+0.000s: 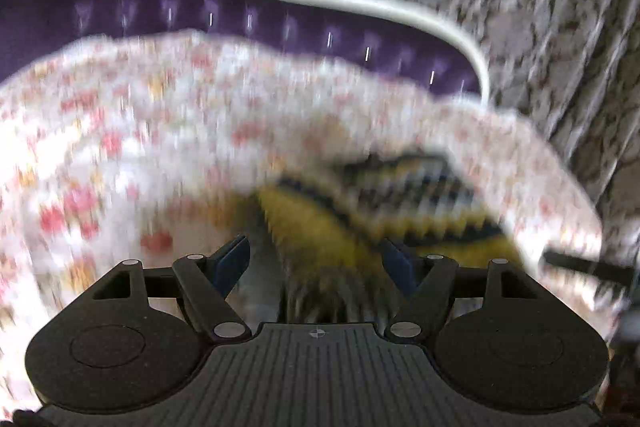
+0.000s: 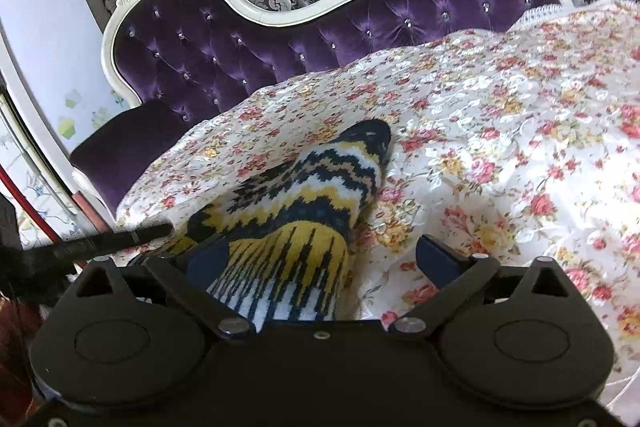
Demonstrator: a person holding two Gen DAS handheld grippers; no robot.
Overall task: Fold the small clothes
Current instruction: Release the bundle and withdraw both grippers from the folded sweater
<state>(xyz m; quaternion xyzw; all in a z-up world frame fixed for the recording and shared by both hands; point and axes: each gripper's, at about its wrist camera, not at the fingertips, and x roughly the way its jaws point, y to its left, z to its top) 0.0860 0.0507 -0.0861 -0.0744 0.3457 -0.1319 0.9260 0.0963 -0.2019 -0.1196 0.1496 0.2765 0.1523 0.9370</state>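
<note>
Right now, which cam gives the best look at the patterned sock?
Right wrist. The yellow, navy and white zigzag sock is sharp there, lying on the floral bedspread and running from between the open right gripper fingers toward its dark toe. Left wrist shows the same sock motion-blurred, ahead of the open left gripper.

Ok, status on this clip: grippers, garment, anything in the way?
Left gripper open, view blurred. Right gripper open, patterned knit sock lying between its fingers on floral bedspread. Nothing blocking the sock.
</note>
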